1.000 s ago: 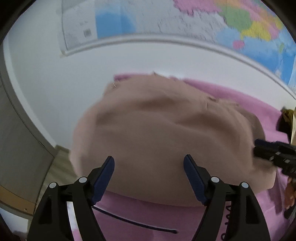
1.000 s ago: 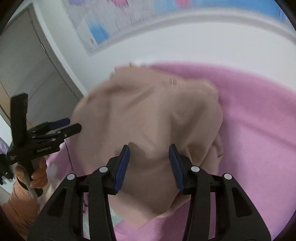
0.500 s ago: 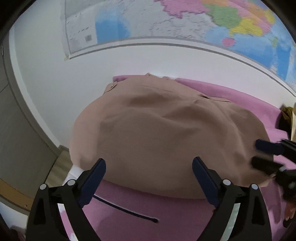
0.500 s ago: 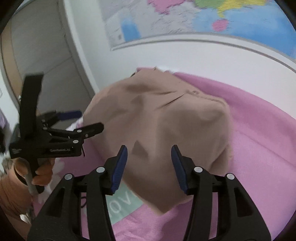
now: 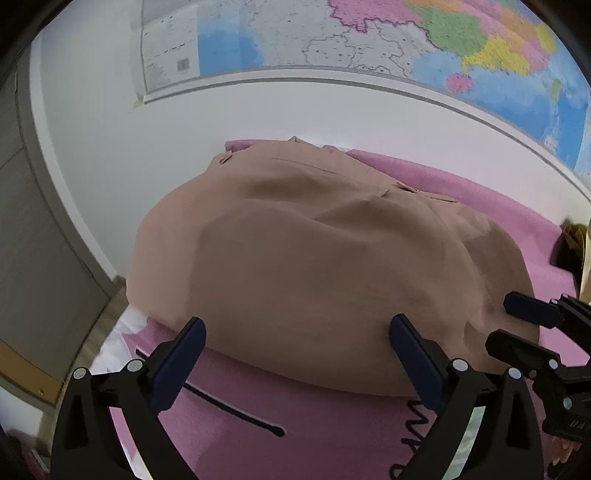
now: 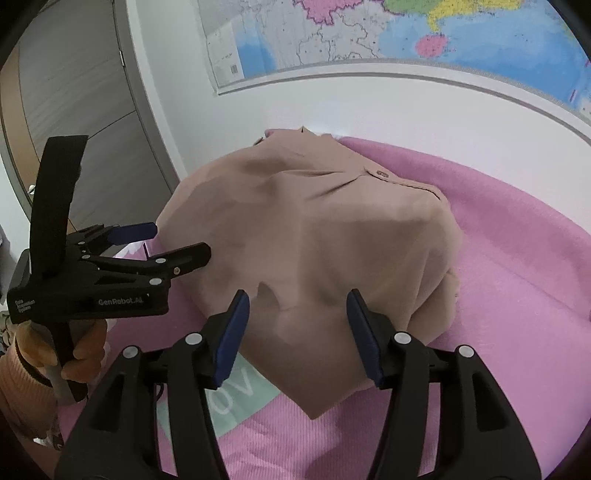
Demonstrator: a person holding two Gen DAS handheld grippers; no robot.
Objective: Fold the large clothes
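Garment (image 5: 317, 280): large tan piece, lying in a loose mound on the pink blanket (image 5: 491, 199), centre of frame in both wrist views. Far edge reaches the white wall under the map (image 5: 369, 33). Buttoned tabs and a seam show along the upper edge; a pointed corner hangs toward the lower centre in the right wrist view.

Left gripper (image 5: 295, 350): jaws far apart and opening, nothing between them; the near hem lies just beyond the tips. Right gripper (image 6: 297, 328): jaws apart and opening, cloth visible in the gap, pads not pressing on it. Neither holds anything.

Handling, judged: woven fabric, soft, light, no stiffness of its own; it drapes and holds air, so it will sag and shift when lifted. Probably not slippery against the blanket. Not fragile.

Grasp points, judged: pinch a single layer at the near hem, one gripper toward each lower corner, well apart, so the panel spreads flat. Avoid the billowed middle, where several layers may be caught.
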